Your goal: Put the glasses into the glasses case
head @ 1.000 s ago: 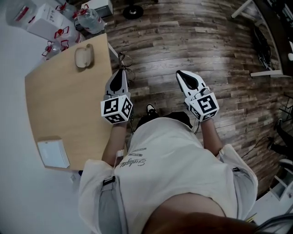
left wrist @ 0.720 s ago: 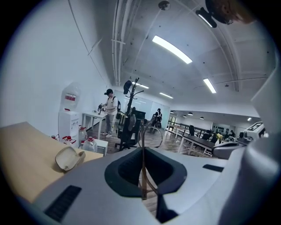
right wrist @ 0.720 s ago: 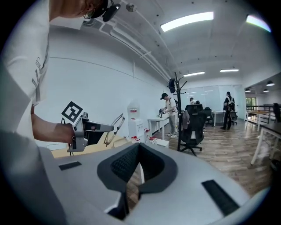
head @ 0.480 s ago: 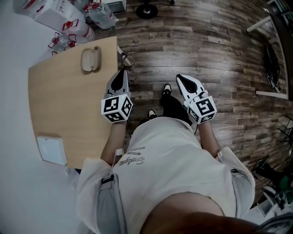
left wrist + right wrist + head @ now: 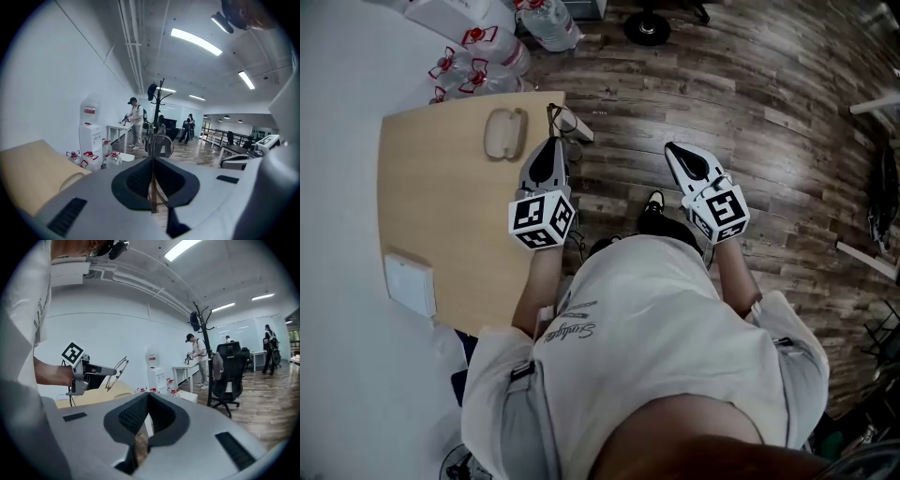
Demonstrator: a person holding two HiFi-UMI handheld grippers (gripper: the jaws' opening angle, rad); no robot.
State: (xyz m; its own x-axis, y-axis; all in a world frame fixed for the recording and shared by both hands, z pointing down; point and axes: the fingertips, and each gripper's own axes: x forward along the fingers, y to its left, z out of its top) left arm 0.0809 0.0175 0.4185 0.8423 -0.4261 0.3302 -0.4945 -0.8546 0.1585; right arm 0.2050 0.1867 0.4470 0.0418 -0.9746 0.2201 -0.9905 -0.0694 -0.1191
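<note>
Glasses held at the surface's edge, beside the case

The left gripper (image 5: pixel 551 145) is clamped on an arm of the glasses (image 5: pixel 566 120), holding them in the air at the upper middle, just right of the tan glasses case (image 5: pixel 503 133) lying on the wooden surface (image 5: pixel 441 216). The right gripper (image 5: pixel 675 153), right of centre over the floor, has its jaws pressed together on nothing.

Bright ceiling strips (image 5: pixel 197 41) glare; fisheye views darken and bend at edges.

place: open-plan office | evid: desks (image 5: pixel 187 367), swivel chair (image 5: pixel 228 369), water cooler (image 5: pixel 90 140), ceiling strip lights (image 5: pixel 197 41)
</note>
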